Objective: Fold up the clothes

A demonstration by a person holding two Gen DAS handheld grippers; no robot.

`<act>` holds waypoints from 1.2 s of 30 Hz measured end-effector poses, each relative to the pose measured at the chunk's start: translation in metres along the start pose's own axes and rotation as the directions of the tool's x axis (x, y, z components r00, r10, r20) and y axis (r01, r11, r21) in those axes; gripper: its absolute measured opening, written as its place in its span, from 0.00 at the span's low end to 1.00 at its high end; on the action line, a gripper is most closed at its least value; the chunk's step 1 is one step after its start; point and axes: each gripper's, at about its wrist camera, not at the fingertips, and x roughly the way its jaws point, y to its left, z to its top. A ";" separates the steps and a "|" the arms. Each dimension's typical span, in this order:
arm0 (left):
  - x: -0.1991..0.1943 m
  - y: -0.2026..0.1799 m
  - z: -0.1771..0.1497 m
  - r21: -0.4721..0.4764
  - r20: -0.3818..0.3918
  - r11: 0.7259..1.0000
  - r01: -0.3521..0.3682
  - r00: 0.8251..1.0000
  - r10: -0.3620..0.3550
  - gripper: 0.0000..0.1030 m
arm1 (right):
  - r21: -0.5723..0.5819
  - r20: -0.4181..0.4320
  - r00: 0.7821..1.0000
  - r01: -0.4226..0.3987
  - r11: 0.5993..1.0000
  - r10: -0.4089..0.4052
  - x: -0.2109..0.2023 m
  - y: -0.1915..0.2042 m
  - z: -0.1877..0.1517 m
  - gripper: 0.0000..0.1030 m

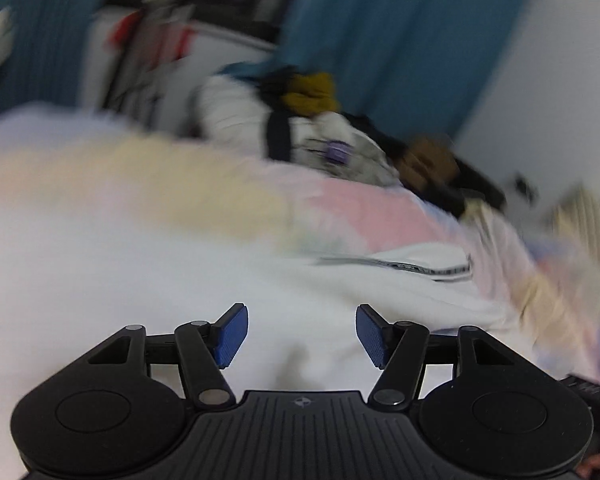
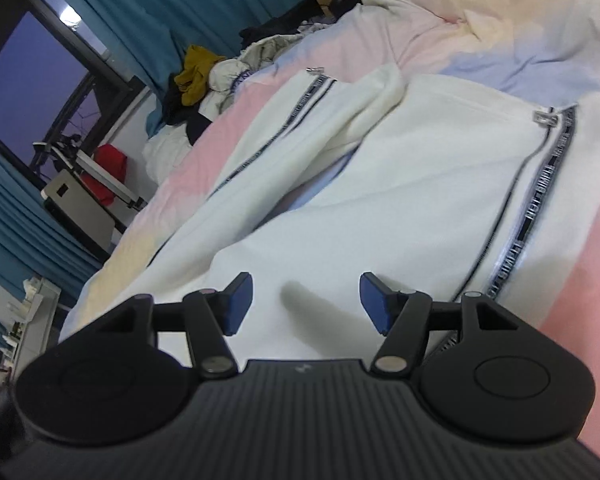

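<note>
The left gripper [image 1: 302, 336] is gaping wide with nothing between its blue pads; white garment [image 1: 180, 280] is lying under and ahead; the right gripper [image 2: 306, 302] is likewise standing wide over that white garment [image 2: 420, 168], spreading forward across the pastel bedding [image 2: 480, 52]; beyond, a clothes pile [image 2: 204, 76] is sitting before teal curtains [image 2: 180, 4].

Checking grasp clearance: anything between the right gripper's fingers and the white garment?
Nothing. In the right wrist view the right gripper is open over the white garment; only bare white fabric and a shadow show.

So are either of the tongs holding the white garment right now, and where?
Nothing is held. The left tongs and right tongs are both open above the white garment, with no fabric between the blue pads.
</note>
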 end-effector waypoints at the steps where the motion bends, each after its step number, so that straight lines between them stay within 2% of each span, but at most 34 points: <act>1: 0.020 -0.007 0.013 0.048 -0.023 0.999 0.006 1.000 -0.005 0.60 | 0.000 0.000 1.000 -0.004 1.000 0.004 0.002 0.000 0.000 0.61; 5: 0.103 -0.035 0.053 0.219 -0.130 0.975 0.043 0.991 -0.014 0.60 | -0.001 0.001 1.000 -0.019 1.000 0.019 0.012 0.001 0.002 0.61; 9: 0.190 -0.061 0.065 0.347 -0.267 0.931 0.114 0.963 -0.018 0.60 | -0.008 0.006 1.000 -0.028 1.000 0.028 0.023 0.000 0.004 0.61; 13: 0.247 -0.077 0.061 0.367 -0.385 0.909 0.199 0.922 -0.046 0.60 | 0.013 -0.005 1.000 -0.024 1.000 0.025 0.038 -0.007 0.006 0.61; 16: 0.268 -0.089 0.058 0.392 -0.411 0.892 0.224 0.911 -0.048 0.54 | 0.031 -0.006 1.000 -0.029 0.999 0.029 0.044 -0.011 0.008 0.61; 18: 0.265 -0.095 0.057 0.427 -0.393 0.879 0.214 0.919 -0.033 0.42 | 0.038 -0.005 0.999 -0.031 0.999 0.031 0.045 -0.012 0.008 0.61; 20: 0.259 -0.100 0.056 0.458 -0.370 0.866 0.199 0.929 -0.018 0.21 | 0.043 -0.005 0.999 -0.033 0.999 0.033 0.043 -0.012 0.008 0.61; 23: 0.251 -0.109 0.056 0.504 -0.334 0.845 0.176 0.943 0.003 0.09 | 0.051 -0.006 0.999 -0.036 0.998 0.036 0.040 -0.012 0.008 0.61; 27: 0.222 -0.112 0.081 0.500 -0.223 0.859 0.108 0.975 0.007 0.07 | 0.055 -0.005 0.999 -0.046 0.997 0.046 0.035 -0.010 0.007 0.61; 30: 0.220 -0.110 0.109 0.447 -0.116 0.895 -0.011 0.991 0.070 0.07 | 0.051 0.003 0.999 -0.053 0.997 0.053 0.031 -0.007 0.007 0.61; 33: 0.239 -0.105 0.121 0.427 -0.059 0.896 -0.121 0.985 0.162 0.07 | 0.055 0.005 0.999 -0.052 0.997 0.052 0.031 -0.008 0.007 0.61; 36: 0.271 -0.101 0.114 0.442 -0.049 0.873 -0.205 0.967 0.252 0.08 | 0.061 0.009 0.999 -0.046 0.997 0.046 0.032 -0.011 0.009 0.61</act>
